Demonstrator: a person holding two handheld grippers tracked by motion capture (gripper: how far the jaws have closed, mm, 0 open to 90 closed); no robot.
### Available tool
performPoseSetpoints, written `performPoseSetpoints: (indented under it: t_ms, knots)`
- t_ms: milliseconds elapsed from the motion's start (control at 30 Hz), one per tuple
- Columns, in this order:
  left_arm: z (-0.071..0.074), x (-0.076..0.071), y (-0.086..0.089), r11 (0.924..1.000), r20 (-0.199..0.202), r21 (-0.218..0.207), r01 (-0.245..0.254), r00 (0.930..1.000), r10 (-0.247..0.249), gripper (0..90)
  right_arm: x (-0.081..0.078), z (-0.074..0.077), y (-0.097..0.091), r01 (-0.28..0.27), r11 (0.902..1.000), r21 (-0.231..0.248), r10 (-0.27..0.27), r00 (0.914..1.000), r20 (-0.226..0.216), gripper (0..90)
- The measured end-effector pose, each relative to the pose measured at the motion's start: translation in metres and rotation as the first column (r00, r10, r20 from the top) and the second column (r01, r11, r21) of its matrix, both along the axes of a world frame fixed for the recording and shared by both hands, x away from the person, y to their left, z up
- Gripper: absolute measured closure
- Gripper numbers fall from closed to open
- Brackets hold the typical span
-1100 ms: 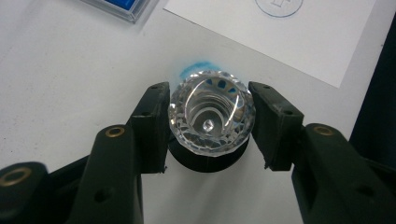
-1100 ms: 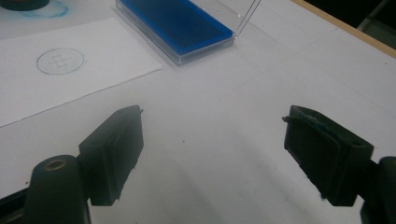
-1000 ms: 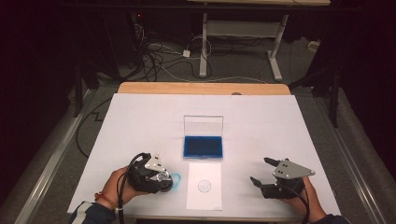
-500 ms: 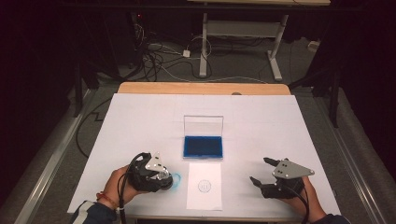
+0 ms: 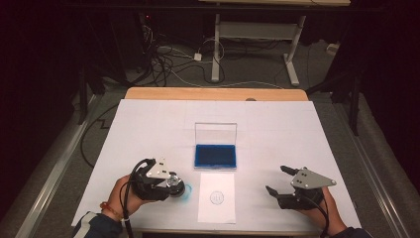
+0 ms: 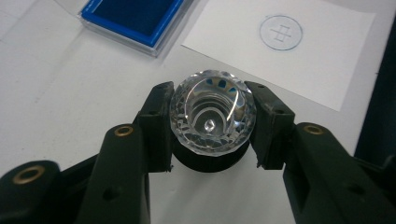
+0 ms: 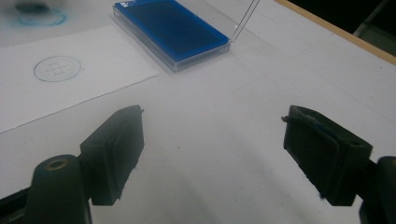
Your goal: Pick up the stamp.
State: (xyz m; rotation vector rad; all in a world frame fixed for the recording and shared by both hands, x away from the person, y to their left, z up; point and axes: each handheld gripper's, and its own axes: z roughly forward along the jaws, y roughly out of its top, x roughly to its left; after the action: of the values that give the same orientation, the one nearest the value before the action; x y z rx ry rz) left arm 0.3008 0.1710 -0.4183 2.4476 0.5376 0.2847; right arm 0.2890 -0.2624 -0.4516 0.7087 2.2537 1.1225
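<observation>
The left gripper (image 6: pixel 212 126) is gripping a round stamp (image 6: pixel 212 119), its pads pressing the two sides of the faceted, clear, crystal-like knob that sits on a black cylindrical base. The knob is glinting with small cut facets and showing concentric rings through its top. Beyond the jaw tips, a flat blue ink pad (image 6: pixel 133 16) is lying in a clear plastic case, and off to the other side of the tips a white sheet of paper (image 6: pixel 280 51) is carrying a thin blue circle with a cross-like mark inside.

In the high view the left gripper (image 5: pixel 168 183) is holding the stamp (image 5: pixel 173 181) over a faint blue ring on the surface, just beside the paper (image 5: pixel 216 197). The right gripper (image 5: pixel 279 187) is resting with its jaws spread wide and nothing between them; the matte black pads (image 7: pixel 119 149) are looking slightly worn at the edges.

The table (image 5: pixel 297 129) is covered in smooth white sheeting, with a wooden edge showing at the far side. Beyond it the room is lying dark, with cables trailing over a grey floor and a white desk frame (image 5: pixel 252 44) standing there.
</observation>
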Motion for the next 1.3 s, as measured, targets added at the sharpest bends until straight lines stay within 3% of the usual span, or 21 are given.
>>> performPoseSetpoints:
  t_ms: [133,200,433,667,833,1300]
  knots:
    - [0.002,0.001,-0.001,0.9999,0.020,0.000,-0.012,0.9997,0.012,54.2,-0.002,0.000,-0.001,0.002,1.0000,-0.002,-0.002,1.0000,0.006,20.0]
    - [0.003,0.001,-0.001,1.0000,0.023,0.008,-0.005,0.9997,0.005,54.2,-0.005,0.001,-0.004,-0.010,0.9998,0.020,0.009,0.9999,0.013,19.5]
    - [0.013,0.003,-0.003,0.9998,0.052,-0.019,0.001,0.9986,0.000,54.2,-0.005,0.002,-0.004,-0.003,0.9993,0.038,0.002,0.9997,0.024,18.6]
    - [0.021,0.007,-0.007,0.9992,0.069,-0.035,0.020,0.9974,-0.018,54.2,-0.005,0.002,-0.002,0.000,0.9996,0.030,-0.001,0.9998,0.019,18.6]
    - [0.024,0.008,-0.011,0.9986,0.074,-0.018,0.049,0.9961,-0.048,54.2,-0.004,0.001,-0.001,0.002,0.9997,0.026,-0.002,0.9998,0.018,18.8]
    - [0.030,0.010,-0.018,0.9979,0.091,-0.031,0.057,0.9944,-0.054,54.2,-0.001,-0.003,0.002,-0.015,0.9998,0.008,0.015,0.9999,0.004,18.9]
